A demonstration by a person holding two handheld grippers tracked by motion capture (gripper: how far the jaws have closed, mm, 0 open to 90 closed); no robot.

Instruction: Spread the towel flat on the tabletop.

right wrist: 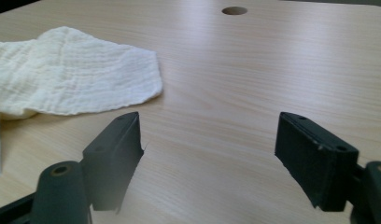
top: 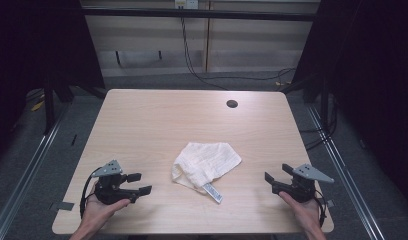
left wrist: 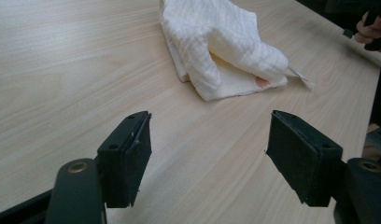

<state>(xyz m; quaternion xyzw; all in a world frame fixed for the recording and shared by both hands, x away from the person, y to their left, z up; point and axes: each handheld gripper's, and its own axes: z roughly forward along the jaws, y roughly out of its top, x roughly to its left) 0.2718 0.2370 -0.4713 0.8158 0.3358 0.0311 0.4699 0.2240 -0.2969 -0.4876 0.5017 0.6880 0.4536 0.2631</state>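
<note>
Left gripper (top: 140, 183) and right gripper (top: 276, 181) gape, flanking the cloth (top: 206, 165).

Each bare hand carries a black gripper. The left gripper (top: 140, 184) has 2 blocky black jaws with flat dark pads (left wrist: 132, 156), a brass-coloured screw hole near each jaw's base, and a grey 3-cornered plate (top: 108, 168) on top. A black cable (top: 85, 192) loops from its rear. The right gripper (top: 277, 173) is the same build, with its own grey plate (top: 312, 172) and a black cable (top: 321, 210). No sleeves cover the forearms.
</note>
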